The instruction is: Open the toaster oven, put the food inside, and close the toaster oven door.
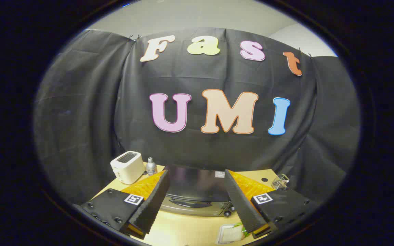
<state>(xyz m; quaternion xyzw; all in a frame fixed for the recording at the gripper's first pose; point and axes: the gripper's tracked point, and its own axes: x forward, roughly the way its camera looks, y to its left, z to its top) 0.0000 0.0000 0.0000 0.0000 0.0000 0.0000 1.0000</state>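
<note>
While hand-held gripper (197, 201) gapes wide, empty, above closed toaster oven (197, 191) | risk: high approach overshoots door handle | food (231, 234) waits on desk (190, 229).

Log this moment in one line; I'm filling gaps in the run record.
gripper: open, holding nothing | toaster oven: ahead between fingers, door shut | food: on table by right finger | stage: not started

Black toaster oven (197, 186) with a silvery front at twelve o'clock from the gripper (197, 201), whose fingers stand spread apart, gripping nothing. Pale wooden table (190, 232). Cream-white toaster (127, 167) at ten o'clock, silver bottle (151, 166) beside it. Food (233, 234) (white with green) in a clear pack at five o'clock.
</note>
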